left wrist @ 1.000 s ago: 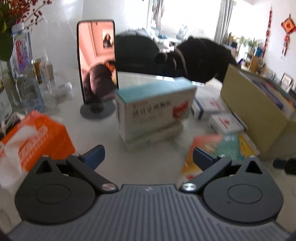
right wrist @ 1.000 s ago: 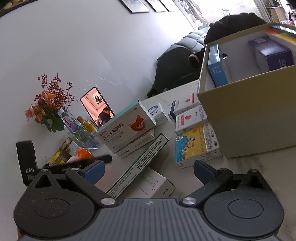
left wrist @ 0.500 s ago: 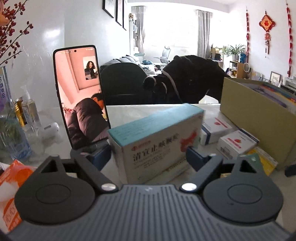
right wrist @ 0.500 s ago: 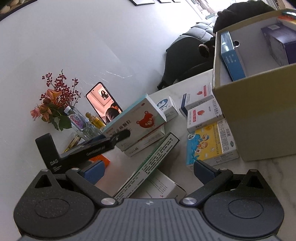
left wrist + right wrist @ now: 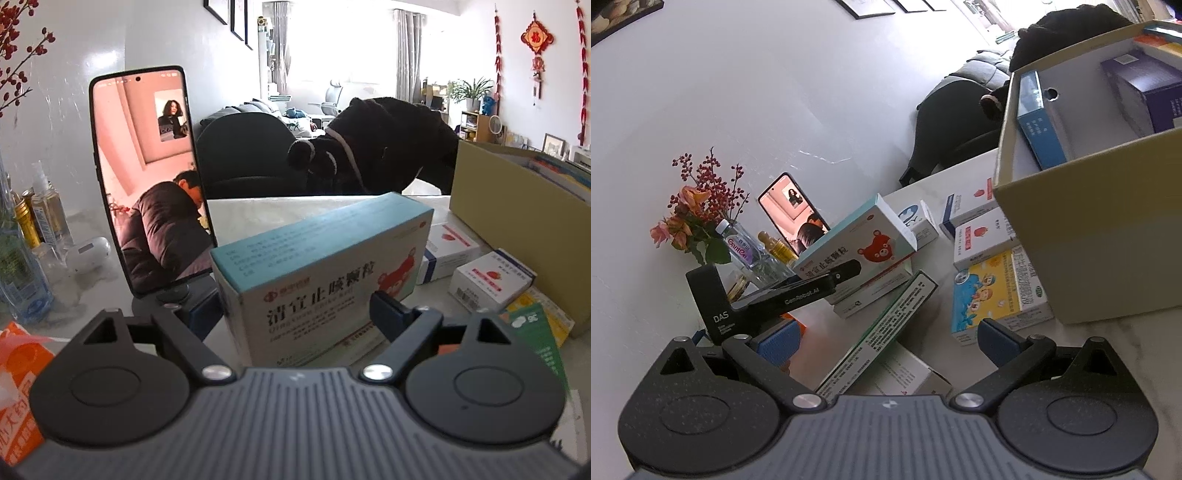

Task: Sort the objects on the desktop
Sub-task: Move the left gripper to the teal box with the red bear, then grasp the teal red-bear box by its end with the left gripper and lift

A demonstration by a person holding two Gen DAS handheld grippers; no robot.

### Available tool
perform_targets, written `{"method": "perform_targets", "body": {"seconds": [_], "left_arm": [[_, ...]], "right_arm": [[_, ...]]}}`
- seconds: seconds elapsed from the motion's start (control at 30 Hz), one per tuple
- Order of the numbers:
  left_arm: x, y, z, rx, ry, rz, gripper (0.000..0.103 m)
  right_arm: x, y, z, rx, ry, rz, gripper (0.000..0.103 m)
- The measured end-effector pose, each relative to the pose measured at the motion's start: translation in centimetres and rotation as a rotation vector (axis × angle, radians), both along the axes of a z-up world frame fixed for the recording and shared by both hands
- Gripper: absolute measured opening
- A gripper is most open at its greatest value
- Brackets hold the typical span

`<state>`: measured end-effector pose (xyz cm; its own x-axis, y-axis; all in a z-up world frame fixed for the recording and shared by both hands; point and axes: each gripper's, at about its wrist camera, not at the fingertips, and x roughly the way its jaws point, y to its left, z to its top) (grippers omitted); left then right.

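Observation:
A white and teal medicine box with a red bear [image 5: 321, 273] stands on top of another box on the white table. My left gripper [image 5: 291, 308] has it between its jaws, and both blue pads press on its near end. In the right wrist view the same bear box [image 5: 860, 240] has one of the left gripper's black fingers [image 5: 812, 290] lying across its front. My right gripper [image 5: 886, 341] hangs open over a long green-edged box [image 5: 897, 317] with nothing between its pads. An open cardboard box [image 5: 1108, 240] with several packs inside stands at the right.
A phone on a stand [image 5: 147, 177] plays video just left of the bear box. An orange tissue pack [image 5: 18, 369], bottles [image 5: 44, 210] and a vase of flowers [image 5: 698, 221] fill the left. Small medicine boxes [image 5: 982, 236] and a yellow-blue one [image 5: 993, 291] lie by the cardboard box.
My left gripper moved forward and lower to the bear box, and its jaws closed onto it. In the right wrist view the left gripper came in from the left.

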<state>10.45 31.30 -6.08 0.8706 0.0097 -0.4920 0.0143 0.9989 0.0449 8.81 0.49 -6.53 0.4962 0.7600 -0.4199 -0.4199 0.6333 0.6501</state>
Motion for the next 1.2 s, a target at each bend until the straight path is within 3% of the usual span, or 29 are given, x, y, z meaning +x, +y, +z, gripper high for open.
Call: {"method": "perform_targets", "body": {"seconds": [0.27,0.4,0.73,1.07,1.2], "left_arm": [[-1.1,-1.1,0.7,0.048,0.001,-0.050,0.089],[-0.6,-1.1,0.6,0.089,-0.016,-0.029,0.091],[0.5,-1.9,0.2,0.089,-0.019,-0.057,0.089],[-0.2,-2.5,0.1,0.081,-0.004,-0.043,0.070],[-0.7,-2.4,0.5,0.028,-0.015,-0.036,0.053]], "right_arm": [[0.0,0.2,-0.3,-0.003,0.008,0.001,0.102],[0.1,0.3,-0.3,-0.001,0.006,0.002,0.102],[-0.1,0.1,-0.4,-0.002,0.007,-0.008,0.102],[-0.4,0.2,-0.6,0.001,0.006,0.005,0.102],[-0.5,0.1,-0.5,0.002,0.003,0.003,0.102]]}}
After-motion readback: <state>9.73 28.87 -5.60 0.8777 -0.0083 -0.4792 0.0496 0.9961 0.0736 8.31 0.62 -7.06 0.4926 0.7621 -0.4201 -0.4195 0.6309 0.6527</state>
